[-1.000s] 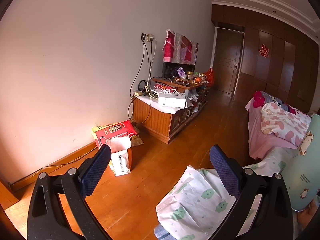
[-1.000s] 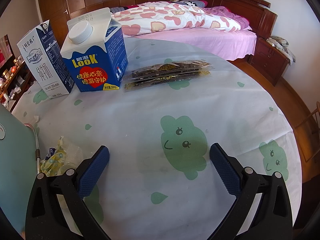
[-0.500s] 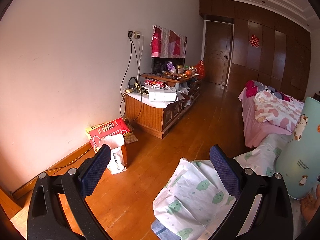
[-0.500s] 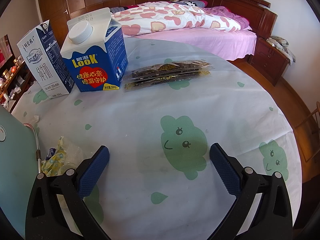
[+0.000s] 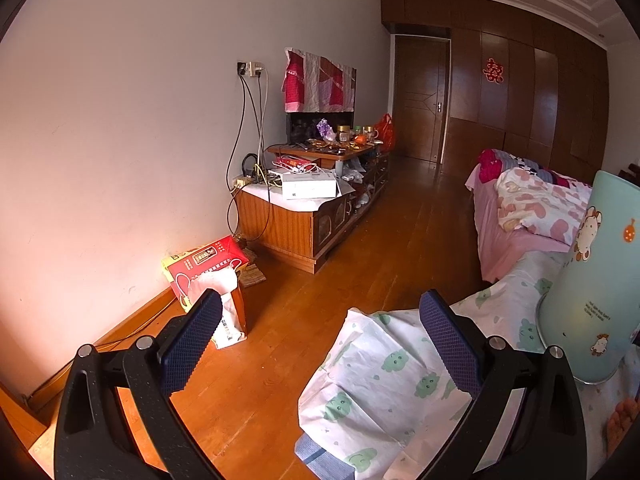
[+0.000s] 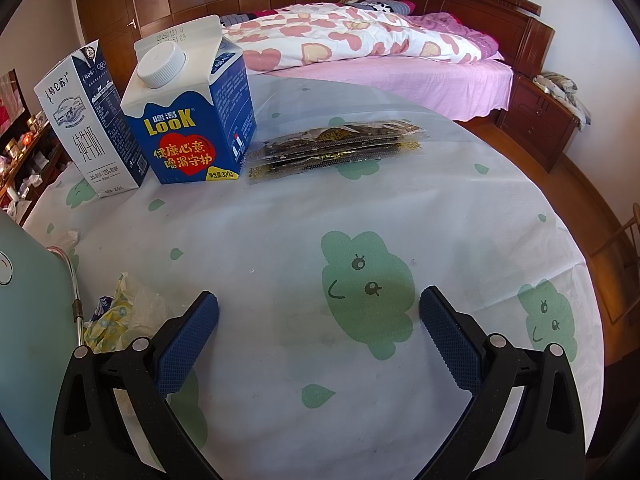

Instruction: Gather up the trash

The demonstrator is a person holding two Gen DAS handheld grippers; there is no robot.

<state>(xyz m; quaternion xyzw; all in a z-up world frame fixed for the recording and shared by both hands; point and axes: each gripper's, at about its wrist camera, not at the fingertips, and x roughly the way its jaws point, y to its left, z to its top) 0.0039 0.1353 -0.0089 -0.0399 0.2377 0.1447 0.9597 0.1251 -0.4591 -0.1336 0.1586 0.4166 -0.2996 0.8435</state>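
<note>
In the right wrist view, a blue LOOK carton (image 6: 192,112) and a white milk carton (image 6: 90,124) stand at the far left of a round table (image 6: 460,208) with a cartoon cloth. Flat dark snack packets (image 6: 336,148) lie to the right of the cartons. A crumpled yellow wrapper (image 6: 120,316) lies just left of my right gripper (image 6: 318,328), which is open and empty above the cloth. My left gripper (image 5: 320,336) is open and empty, held past the table's edge (image 5: 360,380) over the floor. A pale green bin (image 5: 592,280) stands on the table at its right.
A paper bag (image 5: 230,312) and a red box (image 5: 204,264) sit on the wooden floor by the wall. A cluttered TV cabinet (image 5: 304,216) stands beyond them. A bed (image 6: 380,52) with a pink quilt lies behind the table. A nightstand (image 6: 544,120) is at the right.
The left gripper's view has swung left and a little back, so the green bin shows more at the right. The right gripper has not moved.
</note>
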